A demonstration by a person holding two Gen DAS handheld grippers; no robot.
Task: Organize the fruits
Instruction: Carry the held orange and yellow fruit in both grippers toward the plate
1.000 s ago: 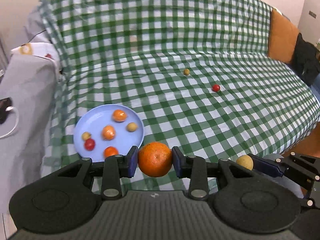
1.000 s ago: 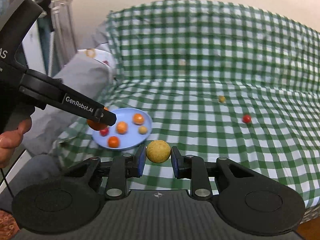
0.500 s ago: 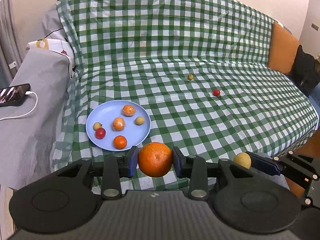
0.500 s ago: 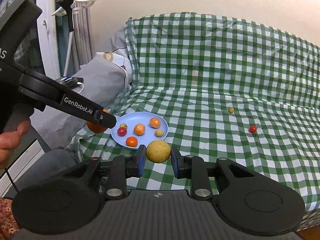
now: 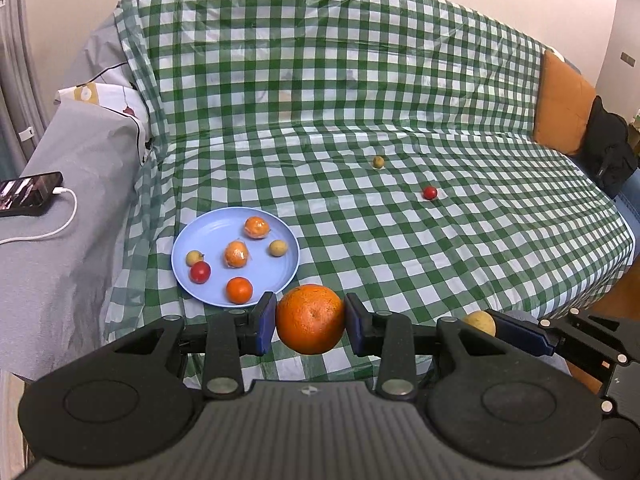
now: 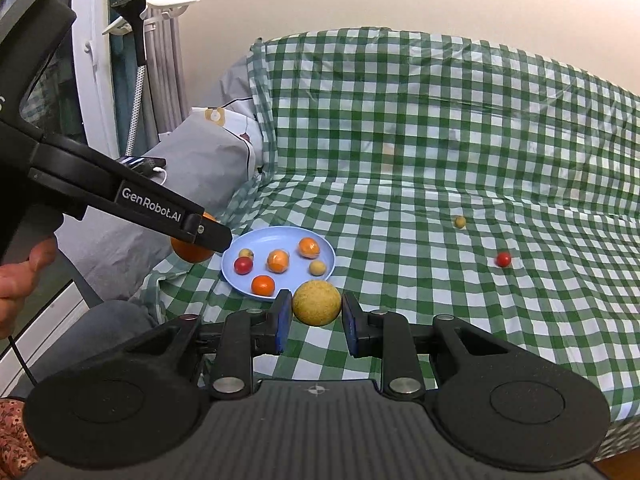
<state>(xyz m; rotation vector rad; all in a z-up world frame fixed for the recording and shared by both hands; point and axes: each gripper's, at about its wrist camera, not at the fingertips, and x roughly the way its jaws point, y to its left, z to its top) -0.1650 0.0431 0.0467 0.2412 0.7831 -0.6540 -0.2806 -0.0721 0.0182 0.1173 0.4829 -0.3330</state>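
Right tongs (image 6: 316, 318) clamped on yellow ball (image 6: 316, 303), just before blue plate (image 6: 236, 276).

Green-and-white checked cloth (image 5: 400, 240) over the sofa. Light blue plate (image 5: 208, 236), near left — on it three orange fruits, one red, two yellowish-tan. Large orange (image 5: 311, 319) between blue-padded black fingers; dull yellow ball fruit (image 6: 316, 303) likewise. Far right — small red fruit (image 5: 430, 192), small olive-yellow fruit (image 5: 378, 162). Orange cushion (image 5: 562, 114) far right; grey armrest cover (image 5: 60, 208) left.
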